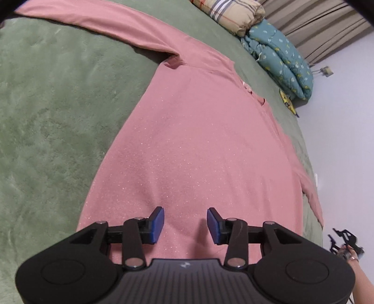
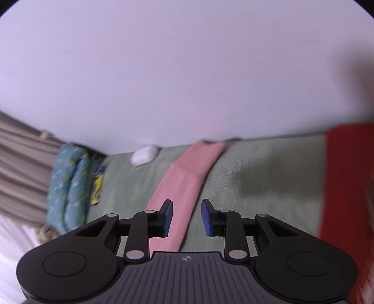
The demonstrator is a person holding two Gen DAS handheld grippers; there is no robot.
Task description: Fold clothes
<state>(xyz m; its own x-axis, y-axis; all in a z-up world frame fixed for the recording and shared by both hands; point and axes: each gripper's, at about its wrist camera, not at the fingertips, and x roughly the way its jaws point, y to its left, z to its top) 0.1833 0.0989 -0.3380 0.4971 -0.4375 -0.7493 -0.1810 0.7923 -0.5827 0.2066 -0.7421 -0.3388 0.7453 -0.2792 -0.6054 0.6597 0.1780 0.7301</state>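
left gripper (image 1: 185, 224) part-open, empty over shirt (image 1: 198, 145) | right gripper (image 2: 187, 216) part-open, empty above sleeve (image 2: 187, 177) | risk — sleeve near bed (image 1: 46, 117) edge, could slide off

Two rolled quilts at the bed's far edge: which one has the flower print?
The teal quilt, the lower of the two; the beige quilt stacked beyond it is plaid-striped.

shirt (image 1: 198, 140) flat on blanket (image 1: 58, 117) | sleeve (image 1: 93, 25) out left | folded quilts (image 1: 280, 58) behind, by wall (image 1: 346, 128)
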